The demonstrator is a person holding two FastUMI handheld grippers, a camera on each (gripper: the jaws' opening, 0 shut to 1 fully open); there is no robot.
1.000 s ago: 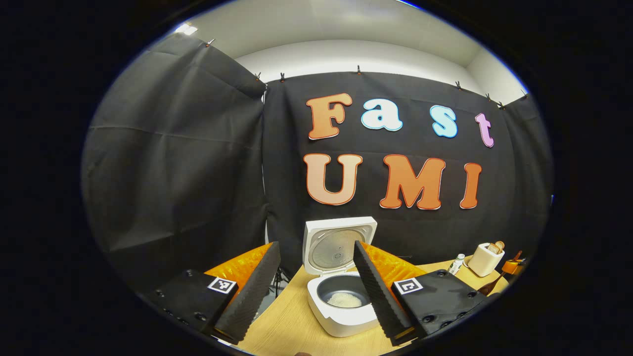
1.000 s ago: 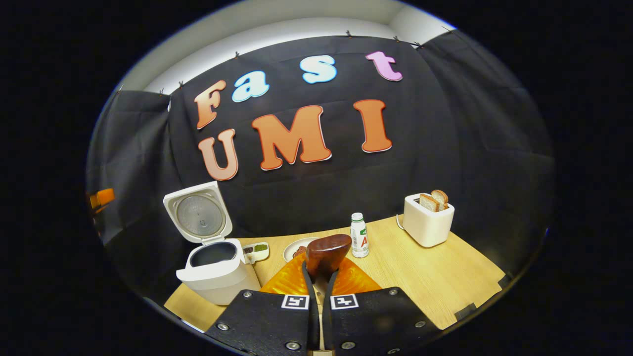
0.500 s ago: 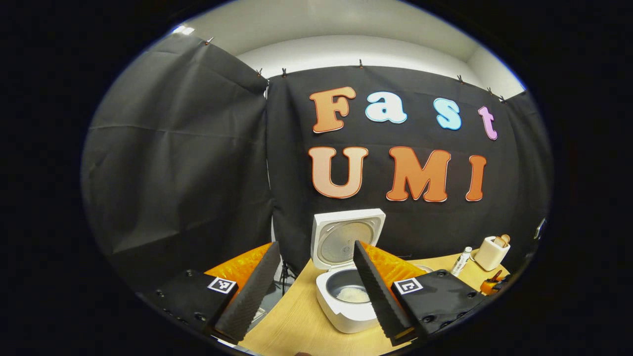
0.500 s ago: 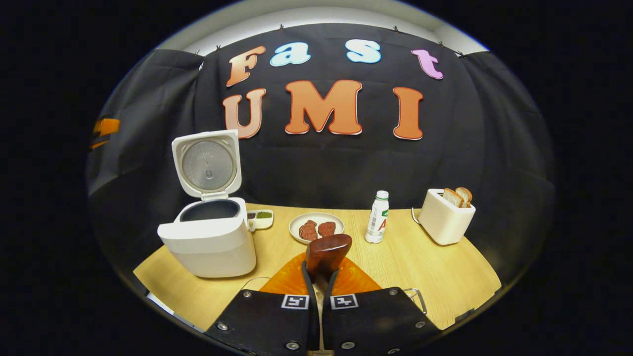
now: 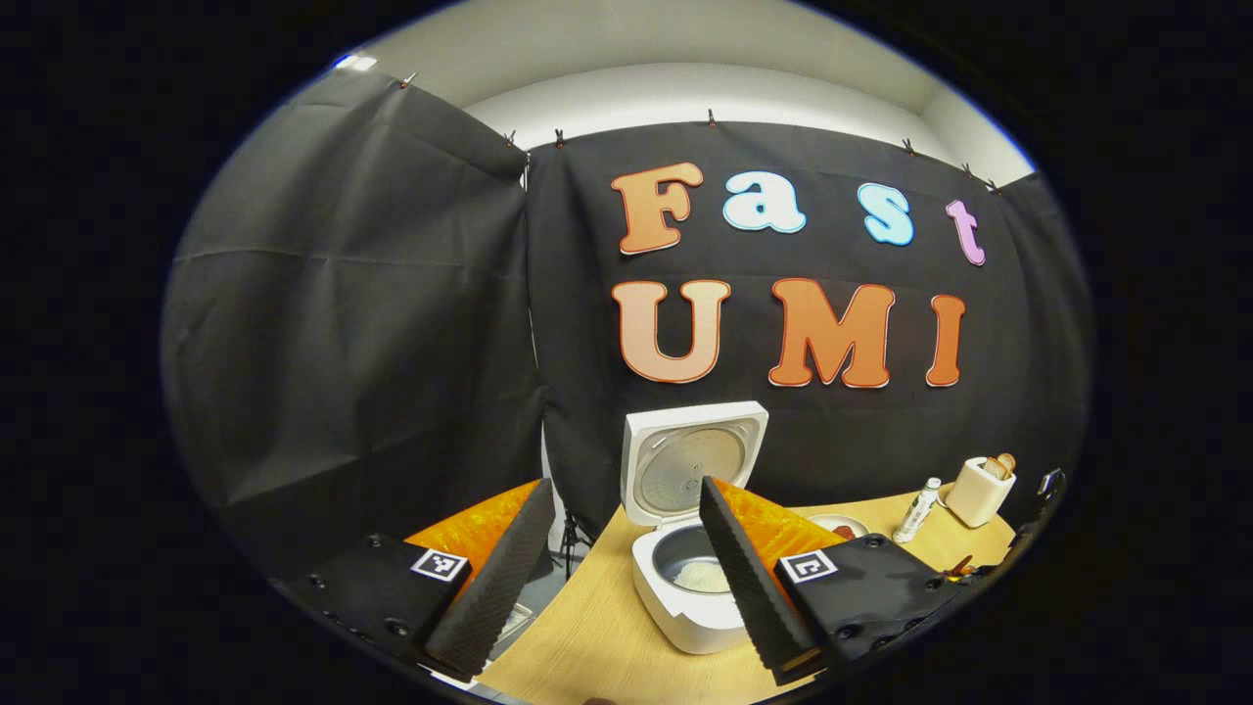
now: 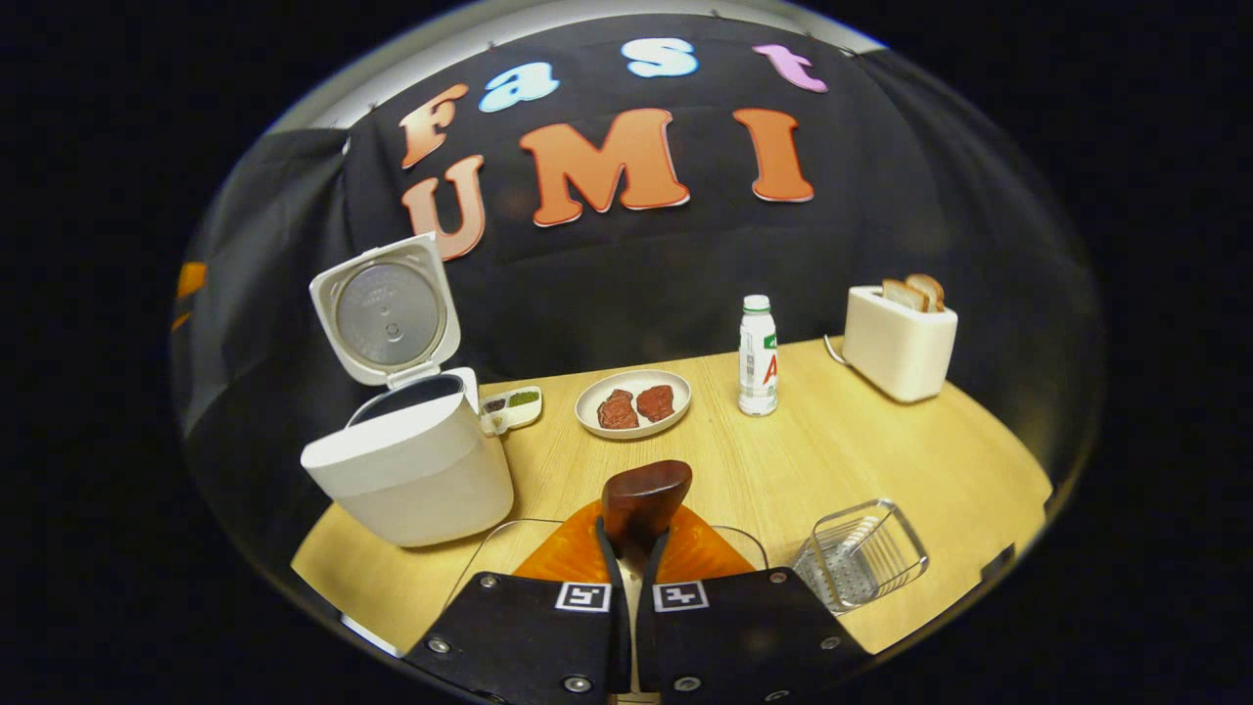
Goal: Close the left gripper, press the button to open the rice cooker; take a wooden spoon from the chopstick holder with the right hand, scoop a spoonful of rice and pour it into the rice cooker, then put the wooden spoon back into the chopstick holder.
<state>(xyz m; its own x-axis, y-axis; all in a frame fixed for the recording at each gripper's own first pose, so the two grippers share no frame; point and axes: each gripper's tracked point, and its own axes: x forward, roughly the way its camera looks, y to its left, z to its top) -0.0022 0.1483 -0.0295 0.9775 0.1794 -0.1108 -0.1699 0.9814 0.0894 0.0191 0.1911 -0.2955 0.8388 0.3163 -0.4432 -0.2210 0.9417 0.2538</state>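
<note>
Right hand-held gripper (image 6: 631, 548) pinches one wooden spoon (image 6: 643, 497); left hand-held gripper (image 5: 626, 578) spread; one rice cooker (image 6: 411, 470) open.

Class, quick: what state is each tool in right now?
Left tool: open, holding nothing.
Right tool: shut on the wooden spoon.

Ahead of your right claw (image 6: 631, 548), in the right gripper view, the wooden worktop (image 6: 881, 460) carries: a white plate (image 6: 632, 403) with two dark red pieces, straight ahead; a small white bottle (image 6: 758, 355) standing upright, ahead and slightly right, near the plate; a white toaster (image 6: 899, 338) holding two bread slices, far ahead on the right; a small divided dish (image 6: 509, 408) with dark and green contents, ahead on the left, just beside the plate. Black cloth backs the worktop.
</note>
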